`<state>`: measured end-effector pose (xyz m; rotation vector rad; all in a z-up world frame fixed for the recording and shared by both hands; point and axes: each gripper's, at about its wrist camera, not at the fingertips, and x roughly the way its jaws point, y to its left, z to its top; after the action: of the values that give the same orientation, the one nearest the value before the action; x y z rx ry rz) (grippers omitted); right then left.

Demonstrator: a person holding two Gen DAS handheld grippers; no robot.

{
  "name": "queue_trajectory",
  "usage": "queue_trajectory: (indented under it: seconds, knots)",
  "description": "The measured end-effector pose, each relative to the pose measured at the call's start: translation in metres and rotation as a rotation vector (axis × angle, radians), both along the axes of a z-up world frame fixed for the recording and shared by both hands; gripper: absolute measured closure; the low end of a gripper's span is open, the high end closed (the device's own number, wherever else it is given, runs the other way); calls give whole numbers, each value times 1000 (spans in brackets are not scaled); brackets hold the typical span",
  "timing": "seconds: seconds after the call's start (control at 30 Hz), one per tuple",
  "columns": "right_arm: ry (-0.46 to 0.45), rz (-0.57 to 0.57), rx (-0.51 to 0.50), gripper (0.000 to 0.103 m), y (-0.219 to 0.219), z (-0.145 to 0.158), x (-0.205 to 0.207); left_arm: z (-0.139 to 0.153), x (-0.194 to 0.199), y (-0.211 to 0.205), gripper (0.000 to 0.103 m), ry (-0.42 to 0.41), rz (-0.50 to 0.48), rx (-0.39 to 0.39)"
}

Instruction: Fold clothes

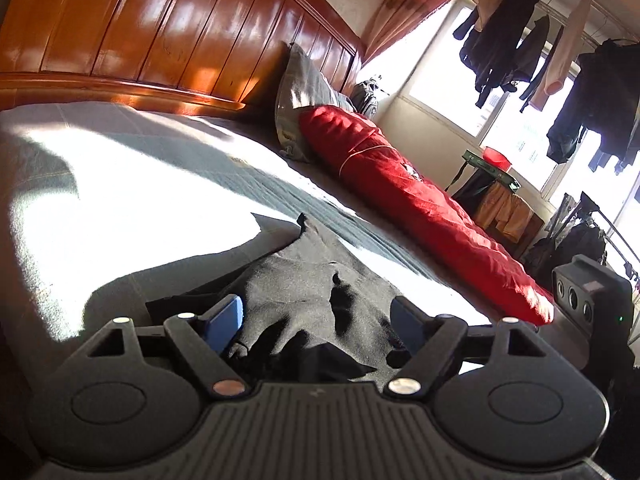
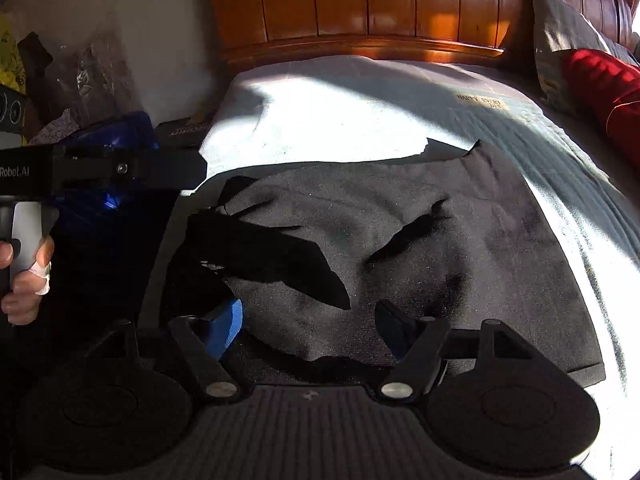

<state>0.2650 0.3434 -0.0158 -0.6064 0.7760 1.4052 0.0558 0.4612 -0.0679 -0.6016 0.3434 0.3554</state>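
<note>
A dark grey garment (image 2: 400, 240) lay spread and rumpled on the sunlit bed (image 2: 340, 112), below the wooden headboard (image 2: 360, 0). Both tools stood spread above it, gripping nothing: the left tool (image 1: 316, 320) over 1 creased edge, the right tool (image 2: 308, 320) over the cloth's near side.

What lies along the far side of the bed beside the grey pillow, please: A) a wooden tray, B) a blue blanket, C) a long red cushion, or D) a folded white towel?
C: a long red cushion stretches along the bed's far edge, starting at the grey pillow that leans on the headboard.
</note>
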Motion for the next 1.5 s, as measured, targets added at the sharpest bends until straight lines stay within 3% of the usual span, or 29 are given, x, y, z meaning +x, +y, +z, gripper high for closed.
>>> queue_trajectory:
  seconds: [0.1,0.2,0.23,0.33,0.43,0.5,0.57,0.67,0.77,0.93,1.03,1.17,1.27,1.4,1.5]
  knots:
    - [5,-75,-8,25,-5,-3,-7,-9,32,6,21,25,-80,-8]
    - [20,-127,2,23,-20,10,-9,-35,56,18,23,179,-67,-45]
    - [23,-135,11,19,-29,17,-10,-46,58,21,23,210,-51,-59]
    - [77,-155,44,4,-68,33,-5,-32,56,16,23,192,-83,-19]
    - [78,-230,64,0,-106,42,2,-12,56,10,19,130,-127,40]
    - [72,-296,59,0,-125,45,7,-10,65,10,19,120,-161,26]
    - [76,-346,54,0,-138,46,12,-22,75,12,18,155,-184,-3]
    - [74,-411,63,0,-160,48,14,-48,84,15,20,294,-166,-15]
    - [63,-458,75,0,-180,51,11,-27,88,4,19,323,-202,30]
    - [40,-528,90,0,-204,55,4,9,126,-16,18,272,-333,135]
    - [30,-554,108,0,-215,60,1,1,156,-22,18,292,-387,129]
    - [2,-587,129,0,-231,67,-3,-35,178,-20,17,395,-380,113]
    - [4,-617,147,0,-245,69,-2,-28,167,-19,17,405,-366,90]
    - [21,-655,159,0,-260,66,2,2,128,-37,16,374,-401,170]
    - [32,-666,158,0,-265,62,2,-3,104,-51,16,406,-416,167]
